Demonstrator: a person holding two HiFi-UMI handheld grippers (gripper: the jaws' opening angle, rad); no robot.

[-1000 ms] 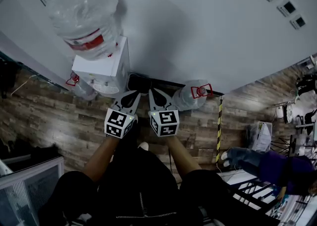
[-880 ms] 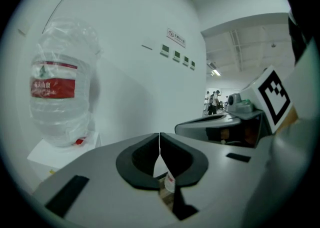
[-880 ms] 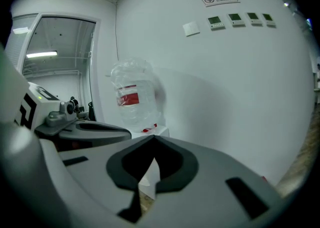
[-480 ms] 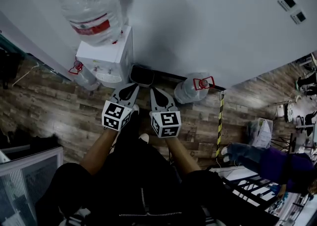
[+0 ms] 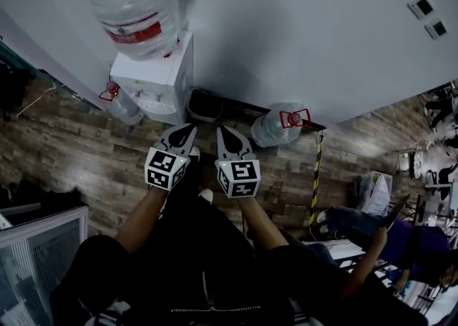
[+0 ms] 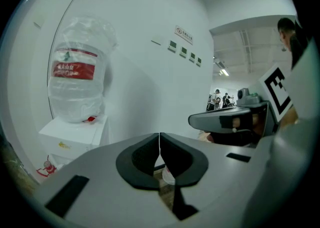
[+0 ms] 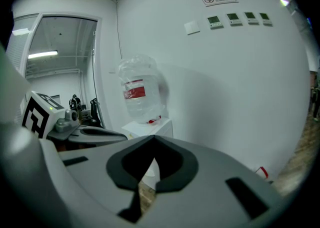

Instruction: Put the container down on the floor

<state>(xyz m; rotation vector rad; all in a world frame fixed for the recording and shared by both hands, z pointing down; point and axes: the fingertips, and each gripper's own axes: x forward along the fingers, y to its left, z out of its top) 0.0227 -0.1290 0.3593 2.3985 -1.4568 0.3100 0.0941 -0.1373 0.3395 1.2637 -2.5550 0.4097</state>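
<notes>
Though closed at the jaws on nothing, left gripper (image 5: 190,128) and right gripper (image 5: 221,131) side by side above floor (image 5: 86,153); container (image 5: 274,129) resting on floor by wall (image 5: 286,31). Fits set-down finished or pickup ahead alike.

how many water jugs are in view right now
3: one jug on top of the dispenser, a second jug on the floor at its left in the head view, a third jug at its right. More may be hidden.

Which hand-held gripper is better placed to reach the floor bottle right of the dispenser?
Probably the right hand-held gripper: it is nearer the bottle than the left hand-held gripper. Both are shut, empty.
</notes>
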